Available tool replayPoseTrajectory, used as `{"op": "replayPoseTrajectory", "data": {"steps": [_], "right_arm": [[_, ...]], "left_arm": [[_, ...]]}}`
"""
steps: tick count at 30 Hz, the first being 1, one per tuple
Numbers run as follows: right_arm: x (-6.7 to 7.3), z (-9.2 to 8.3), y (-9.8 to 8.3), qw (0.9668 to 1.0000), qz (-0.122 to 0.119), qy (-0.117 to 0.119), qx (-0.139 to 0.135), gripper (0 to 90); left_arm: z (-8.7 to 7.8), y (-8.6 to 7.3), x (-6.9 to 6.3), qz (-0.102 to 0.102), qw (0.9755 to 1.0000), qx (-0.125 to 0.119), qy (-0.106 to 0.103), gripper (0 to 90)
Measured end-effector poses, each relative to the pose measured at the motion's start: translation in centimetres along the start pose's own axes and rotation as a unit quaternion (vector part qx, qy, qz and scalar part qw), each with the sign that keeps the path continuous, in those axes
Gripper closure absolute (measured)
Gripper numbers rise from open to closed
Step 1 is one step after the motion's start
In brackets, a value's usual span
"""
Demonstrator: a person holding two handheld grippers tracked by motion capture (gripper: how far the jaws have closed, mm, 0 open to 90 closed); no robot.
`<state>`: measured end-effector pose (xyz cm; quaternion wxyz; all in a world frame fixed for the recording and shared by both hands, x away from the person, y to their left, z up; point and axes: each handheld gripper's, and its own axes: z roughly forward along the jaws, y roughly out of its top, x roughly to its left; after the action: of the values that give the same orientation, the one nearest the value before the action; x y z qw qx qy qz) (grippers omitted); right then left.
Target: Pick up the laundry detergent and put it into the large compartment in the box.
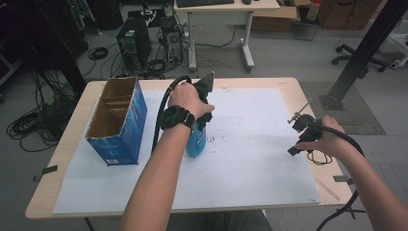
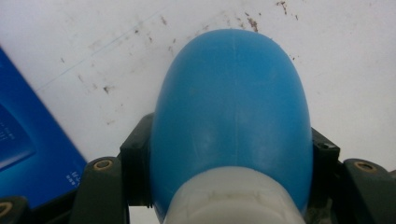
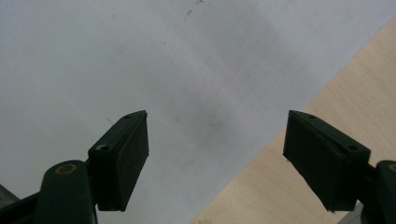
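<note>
We see a blue bottle (image 2: pixel 231 107) with a white collar, and it sits tight between the two black jaws of the left gripper (image 2: pixel 231 154) — the pads press on its sides, so the gripper is holding it. In the high view the bottle (image 1: pixel 196 139) hangs just under the left hand (image 1: pixel 186 100), with its bottom close to the white sheet (image 1: pixel 250 144); we cannot tell if it touches the sheet. A black watch (image 1: pixel 176 117) wraps the wrist just behind that hand.

To the left of the left gripper (image 1: pixel 202 113) stands a blue cardboard box (image 1: pixel 118 120), open at the top, near the bottle but apart from it. In the left gripper view a blue corner of the box (image 2: pixel 28 140) shows beside the jaw.

Far off to the other side we see the right gripper (image 1: pixel 300 127) in the right hand (image 1: pixel 327 139), well apart from the bottle. Its jaws stand wide with nothing between them — just the white sheet (image 3: pixel 140 56) and the bare wooden table (image 3: pixel 336 84) edge under them.
</note>
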<state>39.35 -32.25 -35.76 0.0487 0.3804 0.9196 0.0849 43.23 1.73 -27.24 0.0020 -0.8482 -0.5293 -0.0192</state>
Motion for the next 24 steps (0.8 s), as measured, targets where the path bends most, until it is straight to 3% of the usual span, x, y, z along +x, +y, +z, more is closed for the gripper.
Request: {"op": "replayPoseTrajectory", "data": {"steps": [9,24], "right_arm": [[0.0,-0.2,0.3,1.0000,-0.001,0.002,-0.002,22.0],[0.2,-0.2,0.5,1.0000,-0.003,0.006,-0.005,22.0]], "left_arm": [[-0.8,-0.2,0.3,-0.005,0.9999,0.003,-0.008,37.5],[-3.7,-0.4,0.5,-0.006,0.9999,-0.004,-0.008,37.5]]}}
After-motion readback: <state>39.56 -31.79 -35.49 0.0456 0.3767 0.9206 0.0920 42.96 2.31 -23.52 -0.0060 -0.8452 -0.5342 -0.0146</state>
